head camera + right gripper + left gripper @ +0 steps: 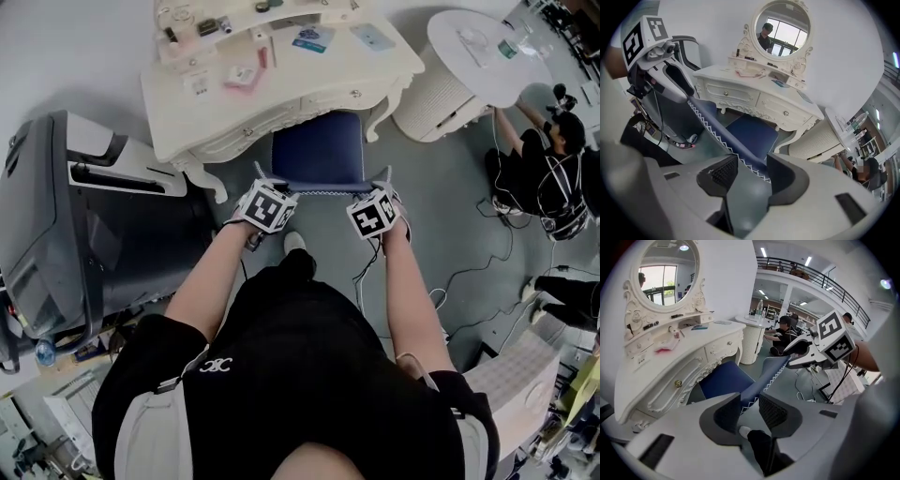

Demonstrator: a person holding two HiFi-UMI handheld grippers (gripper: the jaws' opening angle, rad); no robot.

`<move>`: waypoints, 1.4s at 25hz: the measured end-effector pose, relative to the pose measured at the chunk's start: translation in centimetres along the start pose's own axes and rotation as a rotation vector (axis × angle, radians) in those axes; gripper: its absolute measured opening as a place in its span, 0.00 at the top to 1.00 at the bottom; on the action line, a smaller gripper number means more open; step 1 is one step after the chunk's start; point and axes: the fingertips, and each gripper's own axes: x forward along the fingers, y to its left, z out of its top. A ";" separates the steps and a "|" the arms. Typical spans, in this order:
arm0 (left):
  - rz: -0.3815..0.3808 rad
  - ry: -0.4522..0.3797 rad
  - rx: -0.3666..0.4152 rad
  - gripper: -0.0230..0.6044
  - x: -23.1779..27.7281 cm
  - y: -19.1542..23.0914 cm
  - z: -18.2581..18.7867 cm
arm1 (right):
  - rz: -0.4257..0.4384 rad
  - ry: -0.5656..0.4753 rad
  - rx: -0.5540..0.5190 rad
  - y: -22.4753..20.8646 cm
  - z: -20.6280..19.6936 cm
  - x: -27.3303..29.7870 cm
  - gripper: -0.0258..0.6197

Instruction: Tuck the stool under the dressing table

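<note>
Only my gripper views catch the oval mirror [783, 29]. The head view shows the stool [319, 155] at 12 o'clock, partly under the carved cream dressing table [375, 70]. Its padded blue, zigzag-trimmed edge runs 9 to 3, between my closing left claw [751, 409] and opening right claw [752, 174], neither clenched.

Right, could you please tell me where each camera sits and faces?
Head view: on the head, steeply down at stool, dressing table; arms, torso show.
Left gripper view: on left gripper, stool edge between closing jaws; faces table, mirror.
Right gripper view: on right gripper, opening jaws around same edge.
All share stool and table.
</note>
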 end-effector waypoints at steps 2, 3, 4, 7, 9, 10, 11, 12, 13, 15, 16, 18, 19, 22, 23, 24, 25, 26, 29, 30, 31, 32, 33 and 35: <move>-0.007 0.004 -0.003 0.76 0.7 0.7 1.1 | -0.006 0.008 -0.012 -1.2 0.8 0.8 0.66; -0.018 0.003 -0.009 0.77 0.9 1.0 1.6 | -0.007 0.014 -0.018 -1.7 1.1 1.1 0.66; -0.030 0.002 -0.017 0.77 1.2 1.3 2.1 | -0.005 0.021 -0.025 -2.3 1.4 1.4 0.66; -0.052 0.003 -0.030 0.78 1.9 2.0 3.4 | -0.003 0.035 -0.049 -3.9 2.2 2.3 0.66; -0.054 0.004 -0.029 0.78 2.5 2.3 4.2 | -0.009 0.040 -0.066 -5.1 2.8 2.9 0.66; -0.054 0.005 -0.026 0.79 2.9 2.4 4.7 | -0.014 0.040 -0.075 -5.7 3.0 3.2 0.66; -0.054 0.007 -0.021 0.79 3.2 2.4 5.2 | -0.019 0.038 -0.084 -6.3 3.3 3.4 0.66; -0.056 0.008 -0.013 0.79 3.6 2.5 5.6 | -0.023 0.039 -0.093 -6.9 3.5 3.6 0.66; -0.059 0.007 -0.004 0.79 3.9 2.5 6.1 | -0.025 0.043 -0.100 -7.5 3.7 3.9 0.66; -0.069 0.002 0.005 0.80 4.4 2.5 6.9 | -0.028 0.052 -0.111 -8.6 4.1 4.3 0.66; -0.074 -0.001 0.001 0.80 4.6 2.6 7.2 | -0.033 0.053 -0.115 -9.1 4.4 4.6 0.66; -0.077 -0.005 -0.016 0.81 5.1 2.8 8.0 | -0.041 0.053 -0.124 -10.2 4.8 5.1 0.66; -0.078 -0.006 -0.022 0.81 5.3 2.8 8.3 | -0.038 0.057 -0.131 -10.6 4.9 5.3 0.66; -0.067 -0.018 -0.051 0.81 5.9 3.1 9.3 | -0.014 0.054 -0.154 -11.7 5.5 6.0 0.66; -0.055 -0.020 -0.069 0.81 5.9 3.4 9.5 | -0.010 0.044 -0.164 -12.0 6.1 6.3 0.66; -0.038 -0.020 -0.087 0.81 6.0 3.8 9.7 | -0.007 0.031 -0.177 -12.2 6.7 6.6 0.66; -0.019 -0.021 -0.102 0.81 6.1 4.3 10.0 | -0.004 0.020 -0.192 -12.4 7.4 6.9 0.66; 0.001 -0.024 -0.114 0.81 6.2 4.8 10.2 | -0.001 0.011 -0.210 -12.5 8.1 7.3 0.66; 0.058 -0.041 -0.165 0.81 6.4 6.6 10.8 | 0.024 -0.011 -0.272 -12.8 10.2 8.5 0.66; 0.069 -0.050 -0.196 0.81 6.3 7.1 10.9 | 0.034 -0.016 -0.289 -12.9 10.6 8.8 0.66; 0.076 -0.059 -0.229 0.81 6.2 7.5 11.1 | 0.041 -0.022 -0.304 -13.1 11.1 9.1 0.67; 0.083 -0.069 -0.259 0.81 6.2 7.9 11.2 | 0.045 -0.028 -0.318 -13.4 11.7 9.4 0.67; 0.090 -0.076 -0.283 0.81 6.2 8.2 11.4 | 0.049 -0.035 -0.332 -13.6 12.2 9.8 0.67; 0.111 -0.078 -0.302 0.81 6.4 8.5 11.7 | 0.061 -0.042 -0.359 -14.0 13.1 10.3 0.67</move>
